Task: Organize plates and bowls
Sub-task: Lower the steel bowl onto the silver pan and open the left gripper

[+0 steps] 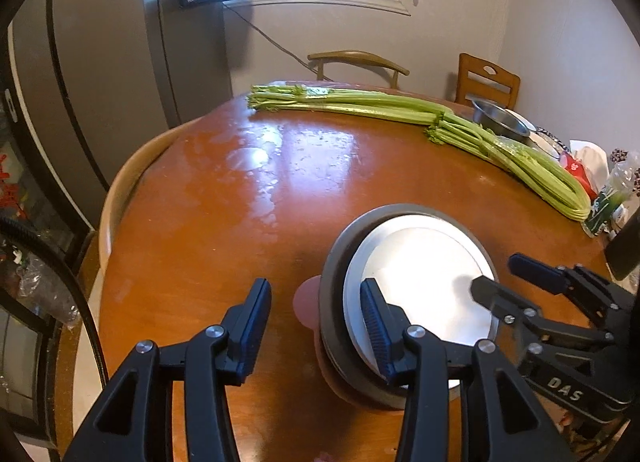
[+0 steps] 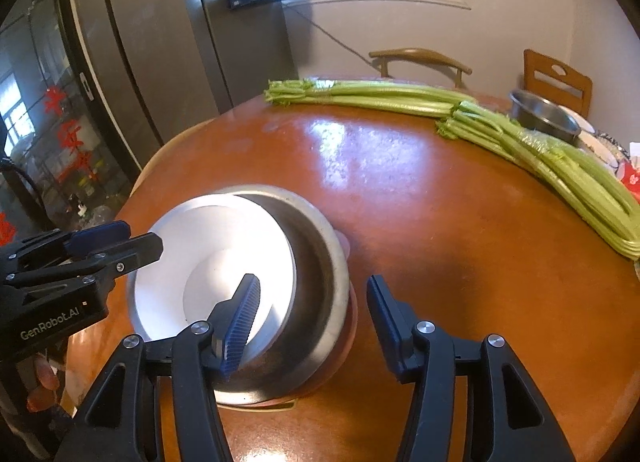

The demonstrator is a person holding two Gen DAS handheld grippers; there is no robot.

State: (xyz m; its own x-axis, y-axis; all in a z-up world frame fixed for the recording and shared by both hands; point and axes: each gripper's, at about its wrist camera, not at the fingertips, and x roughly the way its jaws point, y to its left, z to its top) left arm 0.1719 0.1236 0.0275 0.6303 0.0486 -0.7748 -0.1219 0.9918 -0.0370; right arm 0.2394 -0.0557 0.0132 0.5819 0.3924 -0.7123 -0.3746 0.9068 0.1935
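The left claw [image 1: 316,326] hangs spread over the near rim of the stack, gripping nothing; the right claw [image 2: 314,318] is likewise spread and empty, straddling the stack's other edge. The task's things sit together near the front of the counter [image 1: 224,197]: a white plate [image 1: 424,282] lies off-centre inside a steel bowl [image 1: 334,298], over something pinkish (a plate or mat, hard to say). A second metal bowl [image 1: 500,119] waits behind the celery [image 1: 400,109]. To finish well, I judge the plate should be nudged central, gently, from both sides so nothing slides.
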